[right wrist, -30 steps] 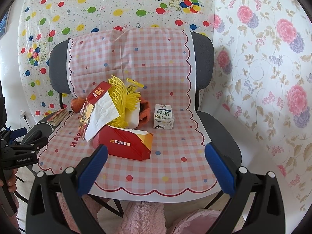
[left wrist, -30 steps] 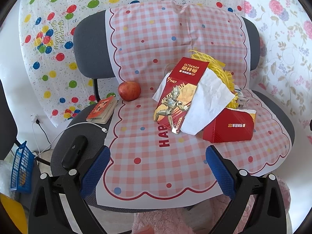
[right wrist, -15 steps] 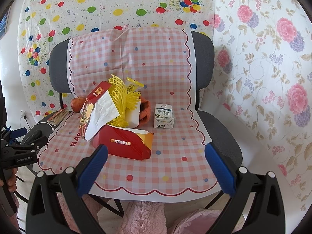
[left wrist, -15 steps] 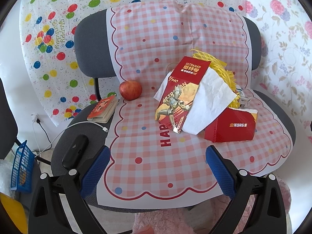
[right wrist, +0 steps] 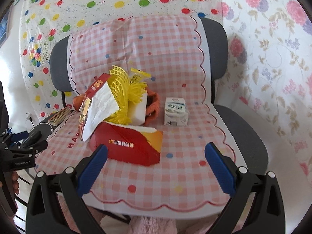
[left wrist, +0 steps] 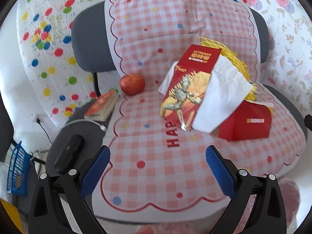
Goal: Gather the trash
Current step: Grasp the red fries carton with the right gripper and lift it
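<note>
Trash heap: centre of both views, on the chair seat; Ultraman box [left wrist: 187, 89] tilted, white tissue [left wrist: 224, 95] draped over it, yellow foam net [right wrist: 124, 89] behind, red carton [right wrist: 128, 144] lying in front.
Milk carton: [right wrist: 176, 114] upright, apart from the heap, right of centre in the right view.
Apple: [left wrist: 132, 84] left of the heap, near the cloth's scalloped edge.
Checked cloth: [left wrist: 156, 167] bare across the lower centre, up to its front edge.
Left gripper: [left wrist: 158, 161] jaws spread, holding nothing, above the bare cloth.
Right gripper: [right wrist: 156, 159] jaws spread, empty, left finger [right wrist: 93, 167] just before the red carton.
Seat margin: book [left wrist: 103, 107] and black case [left wrist: 69, 156] at lower left.
</note>
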Action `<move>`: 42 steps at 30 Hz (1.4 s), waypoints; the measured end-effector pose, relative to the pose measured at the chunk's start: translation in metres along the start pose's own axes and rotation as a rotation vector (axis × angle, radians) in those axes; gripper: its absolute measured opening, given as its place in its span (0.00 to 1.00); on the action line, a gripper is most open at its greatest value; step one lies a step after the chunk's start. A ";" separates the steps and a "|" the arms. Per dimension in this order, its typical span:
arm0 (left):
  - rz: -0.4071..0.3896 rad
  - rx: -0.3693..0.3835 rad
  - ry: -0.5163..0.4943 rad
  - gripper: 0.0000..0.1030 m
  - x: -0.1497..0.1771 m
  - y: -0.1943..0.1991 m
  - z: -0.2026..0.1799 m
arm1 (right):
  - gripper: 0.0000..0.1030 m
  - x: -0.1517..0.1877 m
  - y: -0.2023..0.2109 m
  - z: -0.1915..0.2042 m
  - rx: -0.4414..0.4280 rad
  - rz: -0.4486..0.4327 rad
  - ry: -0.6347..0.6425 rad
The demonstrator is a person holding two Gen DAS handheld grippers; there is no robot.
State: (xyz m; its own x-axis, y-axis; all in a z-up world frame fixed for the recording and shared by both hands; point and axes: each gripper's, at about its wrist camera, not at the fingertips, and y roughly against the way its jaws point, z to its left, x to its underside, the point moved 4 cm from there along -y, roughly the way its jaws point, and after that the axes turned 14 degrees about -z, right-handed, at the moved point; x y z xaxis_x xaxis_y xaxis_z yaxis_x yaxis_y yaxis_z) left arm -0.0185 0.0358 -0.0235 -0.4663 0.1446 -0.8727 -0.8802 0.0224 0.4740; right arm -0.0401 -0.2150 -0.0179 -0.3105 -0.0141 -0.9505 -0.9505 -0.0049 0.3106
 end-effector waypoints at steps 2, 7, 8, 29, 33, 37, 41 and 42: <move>0.004 -0.016 -0.035 0.94 0.001 -0.006 -0.003 | 0.94 0.009 -0.013 0.003 -0.041 0.066 -0.008; 0.058 0.053 0.007 0.94 0.004 -0.025 -0.004 | 0.94 0.020 -0.041 0.010 -0.137 0.119 -0.066; 0.061 0.055 0.013 0.94 0.004 -0.029 -0.004 | 0.94 0.021 -0.046 0.012 -0.149 0.117 -0.063; 0.089 0.048 0.011 0.93 0.000 -0.057 -0.013 | 0.65 0.044 -0.107 0.019 -0.335 0.183 -0.116; 0.089 0.046 0.003 0.93 0.001 -0.054 -0.013 | 0.42 0.041 -0.096 0.014 -0.351 0.188 -0.123; 0.088 0.051 0.003 0.93 0.001 -0.052 -0.014 | 0.21 0.035 -0.075 0.005 -0.381 0.181 -0.131; 0.083 0.047 -0.009 0.93 0.001 -0.046 -0.017 | 0.10 0.024 -0.043 -0.004 -0.411 0.145 -0.140; 0.082 0.050 -0.008 0.93 0.001 -0.045 -0.017 | 0.10 0.020 -0.034 -0.007 -0.409 0.129 -0.144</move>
State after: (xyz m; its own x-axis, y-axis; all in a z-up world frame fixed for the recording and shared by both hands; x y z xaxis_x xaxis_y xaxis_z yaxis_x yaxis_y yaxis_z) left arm 0.0188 0.0181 -0.0478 -0.5354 0.1558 -0.8301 -0.8338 0.0592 0.5489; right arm -0.0136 -0.2220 -0.0472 -0.4514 0.0982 -0.8869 -0.8313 -0.4076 0.3779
